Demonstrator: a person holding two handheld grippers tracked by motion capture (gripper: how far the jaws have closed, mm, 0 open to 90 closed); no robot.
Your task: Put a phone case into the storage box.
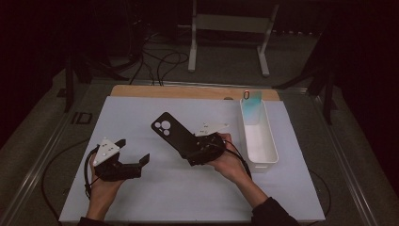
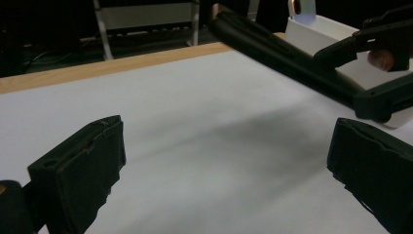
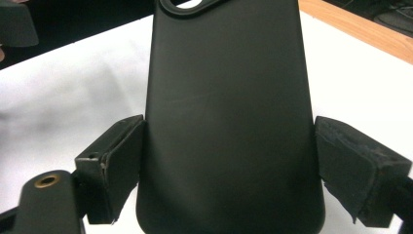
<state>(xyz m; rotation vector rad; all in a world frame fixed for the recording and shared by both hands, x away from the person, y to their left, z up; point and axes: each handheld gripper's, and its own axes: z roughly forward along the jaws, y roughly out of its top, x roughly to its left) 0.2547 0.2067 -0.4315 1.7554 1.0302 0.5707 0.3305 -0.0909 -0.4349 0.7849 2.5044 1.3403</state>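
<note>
The right gripper (image 1: 190, 143) holds a black phone case (image 1: 172, 132) by its lower end, its fingers (image 3: 114, 161) pressed to the case's edges, lifted off the white surface (image 1: 141, 197) and pointing up-left. The bin (image 1: 263, 162) beside it holds another case (image 1: 251, 101) leaning at its far end, so placing this one there looks like what is left. The left gripper (image 1: 134, 153) rests on the surface, fingers (image 2: 85, 168) spread wide and empty. The gripped end is hidden in the high view.
</note>
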